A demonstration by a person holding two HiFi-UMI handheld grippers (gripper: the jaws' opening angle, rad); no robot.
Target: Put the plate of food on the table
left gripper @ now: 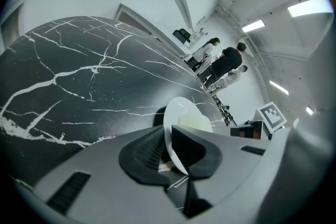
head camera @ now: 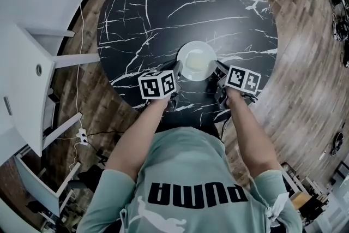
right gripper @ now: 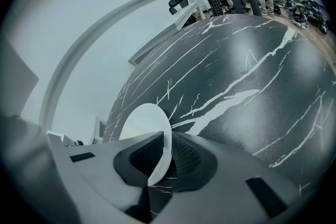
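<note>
The white plate [head camera: 197,57] sits level and face up, pale food [head camera: 198,66] on it, near the round black marble tabletop's [head camera: 163,8] near edge. Being round, it has no long axis. The left hand-held gripper [left gripper: 170,148] is clamped on its left rim and the right hand-held gripper [right gripper: 164,157] on its right rim. Whether the plate touches the tabletop is unclear.

The head view looks steeply down from above the person's shoulders onto the round marble table [head camera: 163,8], which fills twelve o'clock. Each gripper view sits low and very near its own jaws, looking across the tabletop from opposite sides. All three share the plate [head camera: 197,60]. Both gripper views seem to catch the same bystanders [left gripper: 223,63] near one o'clock.
</note>
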